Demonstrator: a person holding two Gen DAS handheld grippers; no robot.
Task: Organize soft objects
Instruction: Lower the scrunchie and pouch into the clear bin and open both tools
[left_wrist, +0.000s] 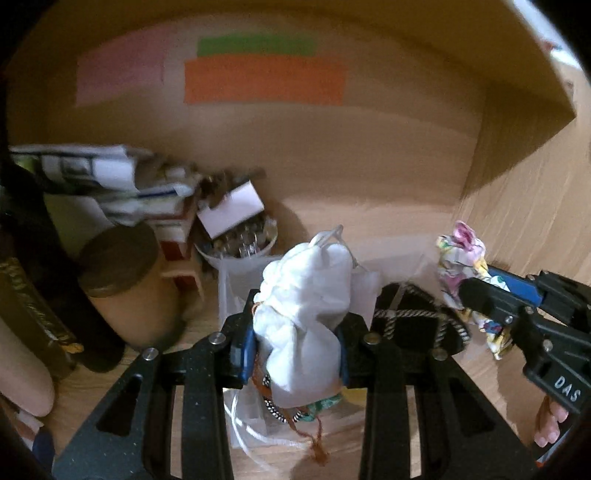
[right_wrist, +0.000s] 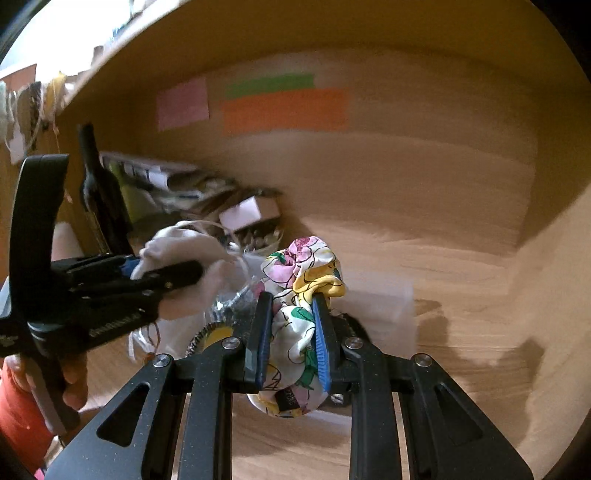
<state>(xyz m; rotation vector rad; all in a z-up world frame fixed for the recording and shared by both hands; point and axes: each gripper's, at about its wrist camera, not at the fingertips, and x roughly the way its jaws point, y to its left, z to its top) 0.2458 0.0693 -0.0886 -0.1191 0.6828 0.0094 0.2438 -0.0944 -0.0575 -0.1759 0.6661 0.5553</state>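
Note:
My left gripper (left_wrist: 295, 332) is shut on a white cloth pouch (left_wrist: 306, 295), held above the wooden shelf floor; it also shows in the right wrist view (right_wrist: 177, 258). My right gripper (right_wrist: 291, 317) is shut on a crumpled floral cloth (right_wrist: 303, 277), pink, yellow and green on white, lifted off the shelf; it shows in the left wrist view (left_wrist: 458, 266) at the right. A clear plastic bag (left_wrist: 236, 280) and a dark rope-trimmed item (left_wrist: 413, 317) lie under the pouch. Beaded and green pieces (left_wrist: 306, 410) hang below it.
At the left stand a dark bottle (right_wrist: 96, 184), a round cardboard canister (left_wrist: 122, 280), folded cloths (left_wrist: 92, 173) and a white bowl of small items (left_wrist: 240, 240). Pink, green and orange papers (left_wrist: 266, 81) stick to the back wall. The shelf's right wall (left_wrist: 535, 221) is close.

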